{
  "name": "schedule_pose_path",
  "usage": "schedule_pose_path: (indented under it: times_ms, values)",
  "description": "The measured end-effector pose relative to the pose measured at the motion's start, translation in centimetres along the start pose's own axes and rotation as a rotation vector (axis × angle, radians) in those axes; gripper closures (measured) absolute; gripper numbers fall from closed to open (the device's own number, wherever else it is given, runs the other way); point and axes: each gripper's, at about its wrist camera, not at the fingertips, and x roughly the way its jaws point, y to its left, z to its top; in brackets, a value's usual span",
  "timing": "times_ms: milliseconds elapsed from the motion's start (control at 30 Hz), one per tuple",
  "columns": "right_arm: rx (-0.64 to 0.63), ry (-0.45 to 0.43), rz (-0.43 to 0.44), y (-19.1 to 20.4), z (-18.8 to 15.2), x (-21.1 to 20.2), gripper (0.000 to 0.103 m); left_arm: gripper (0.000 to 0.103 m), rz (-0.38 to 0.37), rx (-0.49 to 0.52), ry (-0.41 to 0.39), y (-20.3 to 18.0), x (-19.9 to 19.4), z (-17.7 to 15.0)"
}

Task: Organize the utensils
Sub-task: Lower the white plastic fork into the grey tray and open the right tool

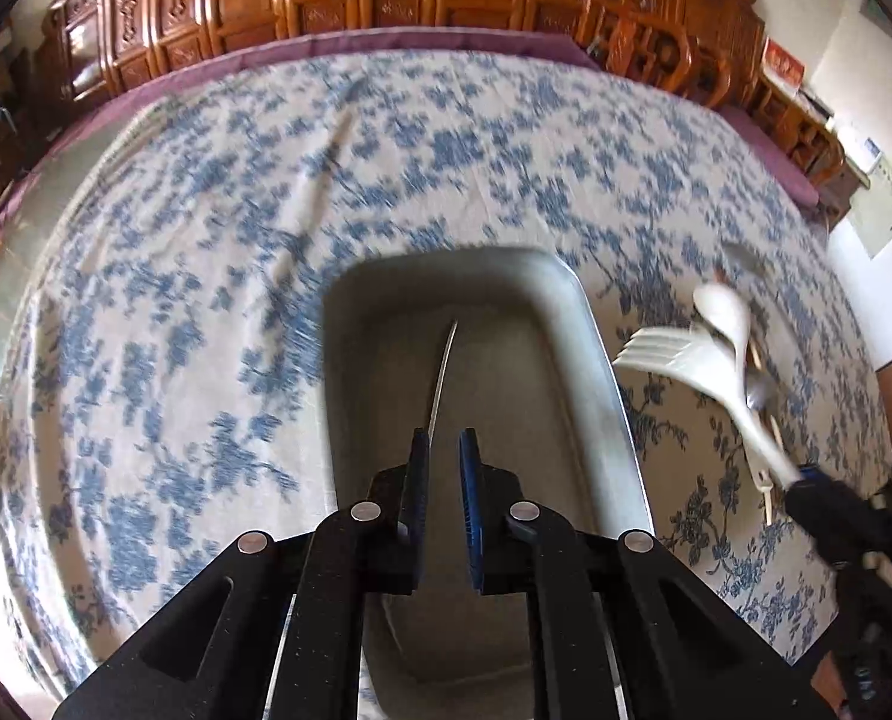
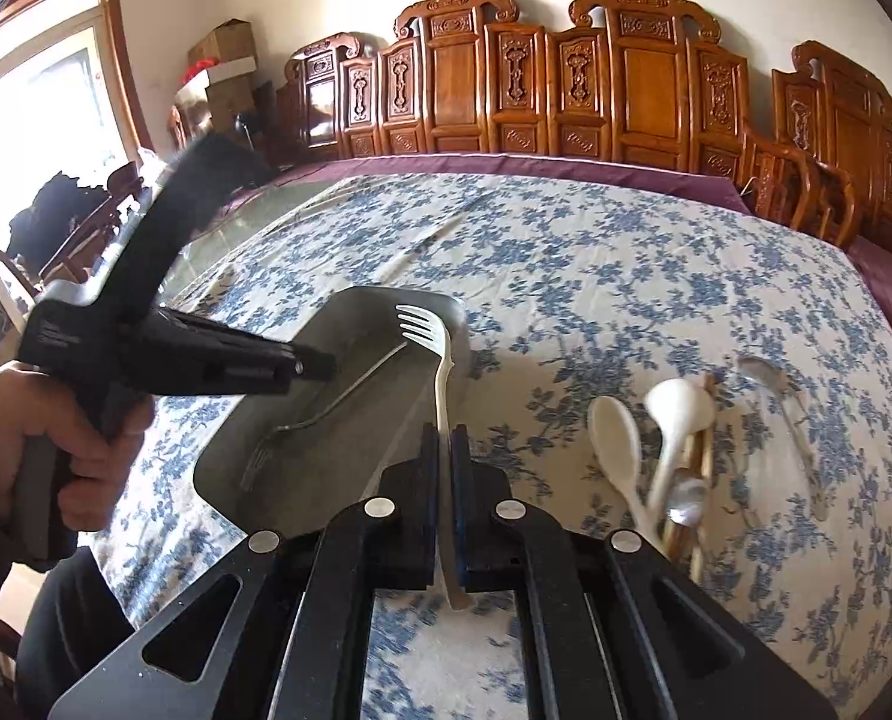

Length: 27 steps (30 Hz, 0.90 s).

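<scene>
A grey metal tray (image 1: 603, 372) lies on the blue-flowered cloth. A metal fork (image 2: 338, 397) lies inside the tray (image 2: 225, 445); in the left wrist view only its thin handle (image 1: 444, 372) shows, running away from the pads. My left gripper (image 1: 444, 441) hangs over the tray's middle, nearly shut, with only a thin slit between its pads and nothing in it. It also shows from the side (image 2: 326, 365). My right gripper (image 2: 444, 435) is shut on the handle of a white plastic fork (image 2: 417, 324), whose tines reach over the tray's far end. From the left wrist view that fork (image 1: 655, 353) sits right of the tray.
Right of the tray lie two white spoons (image 2: 616, 438) (image 2: 679, 409), wooden chopsticks (image 2: 702, 450), a small metal spoon (image 2: 685, 504) and a pale spoon (image 2: 766, 375) farther right. A person's hand (image 2: 86, 438) grips the left tool. Carved wooden chairs line the far table edge.
</scene>
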Motion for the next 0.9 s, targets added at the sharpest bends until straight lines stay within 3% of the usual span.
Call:
schedule_pose_path:
  times_ms: [100,300,467,667,900]
  values:
    - [0.001,0.005,0.009,1.6,0.6,1.1,0.098,0.088,-0.005,-0.019,-0.031,1.4,-1.3,0.0]
    - [0.024,0.039,0.002,3.6,2.0,4.0,0.097,0.087,0.022,-0.028,-0.074,3.8,-3.5,-0.4]
    - [0.082,0.092,0.091,4.1,2.8,6.3,0.095,0.087,0.035,-0.042,-0.084,5.2,-4.4,-1.0]
    - [0.058,0.077,0.122,3.6,2.3,4.5,0.092,0.085,0.035,-0.031,-0.095,5.1,-5.2,-1.4]
    - [0.008,0.029,0.06,0.5,0.3,-1.2,0.092,0.076,0.017,0.018,-0.133,2.0,-6.6,-1.8]
